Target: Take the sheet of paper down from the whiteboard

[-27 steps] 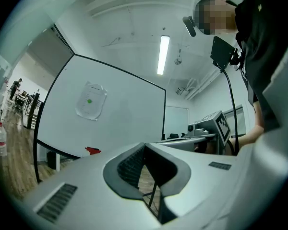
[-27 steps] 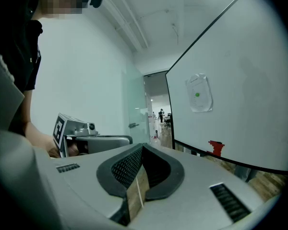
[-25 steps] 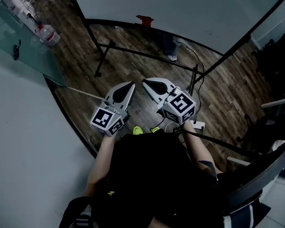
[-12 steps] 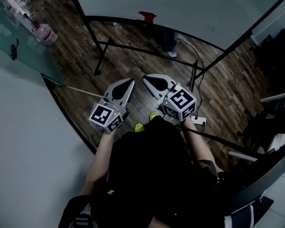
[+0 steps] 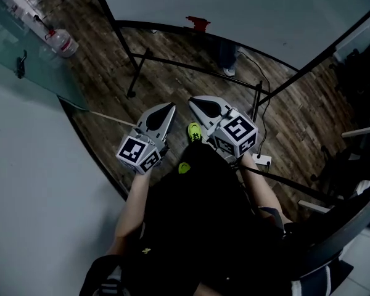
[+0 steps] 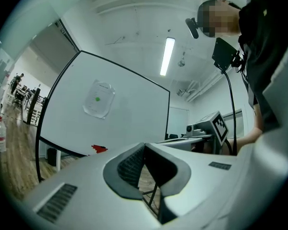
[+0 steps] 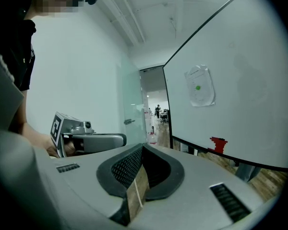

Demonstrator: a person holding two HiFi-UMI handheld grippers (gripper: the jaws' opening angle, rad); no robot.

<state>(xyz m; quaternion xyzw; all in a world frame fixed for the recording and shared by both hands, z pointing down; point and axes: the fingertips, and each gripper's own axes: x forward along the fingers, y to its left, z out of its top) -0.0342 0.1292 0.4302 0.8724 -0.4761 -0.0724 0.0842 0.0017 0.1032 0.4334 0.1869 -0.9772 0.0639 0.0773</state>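
Currently one sheet of paper (image 7: pixel 202 96) hangs on the single whiteboard (image 7: pixel 249 80), with one green dot (image 7: pixel 198 87) at its centre. Two grippers stay well apart from it: left gripper (image 5: pixel 168 108) and right gripper (image 5: pixel 195 102), jaws together, empty.

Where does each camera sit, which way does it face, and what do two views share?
Head view: on the person's head, looking steeply down at the wood floor; shows left gripper, right gripper, forearms, dark top.
Left gripper view: on the left gripper, along its shut jaws toward the whiteboard; torso at right.
Right gripper view: on the right gripper, toward that whiteboard; a hand at left.
Shared: both gripper views show the sheet of paper.
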